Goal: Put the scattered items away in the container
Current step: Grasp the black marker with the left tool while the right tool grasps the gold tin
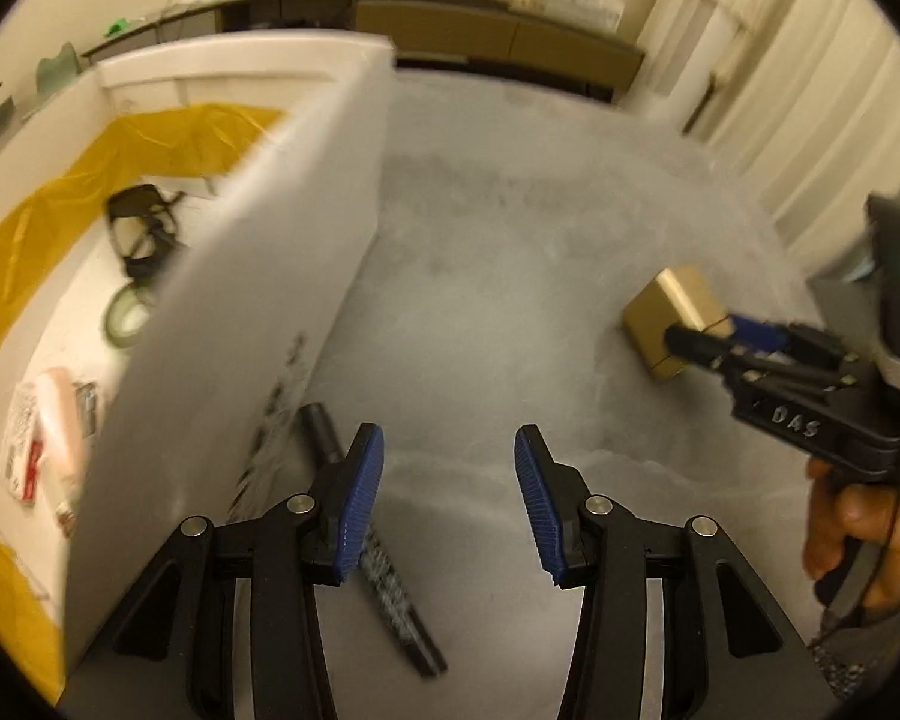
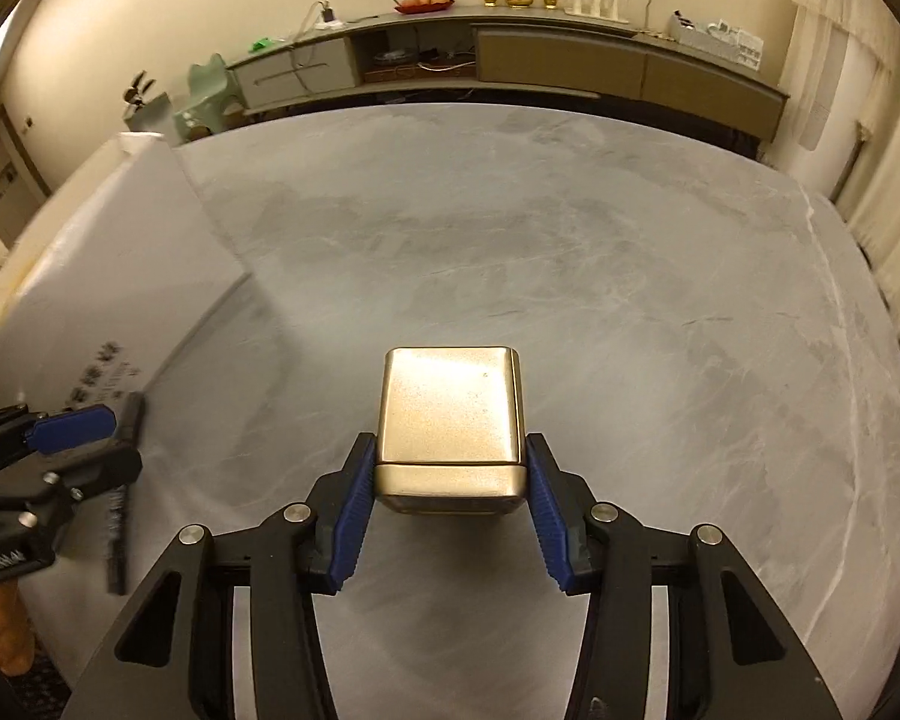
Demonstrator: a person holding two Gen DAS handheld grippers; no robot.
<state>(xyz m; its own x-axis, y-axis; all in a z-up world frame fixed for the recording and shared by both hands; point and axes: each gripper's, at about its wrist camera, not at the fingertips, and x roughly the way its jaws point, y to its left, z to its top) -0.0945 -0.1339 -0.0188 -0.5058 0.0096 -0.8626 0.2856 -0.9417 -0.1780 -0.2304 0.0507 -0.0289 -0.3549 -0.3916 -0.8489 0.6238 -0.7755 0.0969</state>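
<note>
A gold metal tin (image 2: 450,408) sits between the blue pads of my right gripper (image 2: 450,444), which press on both its sides; a shadow lies on the grey table (image 2: 570,240) under it. The left wrist view shows the same tin (image 1: 672,312) tilted in the right gripper (image 1: 699,330). My left gripper (image 1: 449,438) stands open over bare table. A black marker (image 1: 384,570) lies just under its left finger, beside the white box (image 1: 258,276). Inside the box are a yellow liner (image 1: 150,138), black goggles (image 1: 141,228), a tape roll (image 1: 127,312) and a printed packet (image 1: 48,438).
The white box (image 2: 108,276) stands at the table's left. A long sideboard (image 2: 558,60) with glasses and fruit runs along the far wall; curtains (image 2: 870,120) hang at the right. A person's hand (image 1: 858,528) holds the right gripper's handle.
</note>
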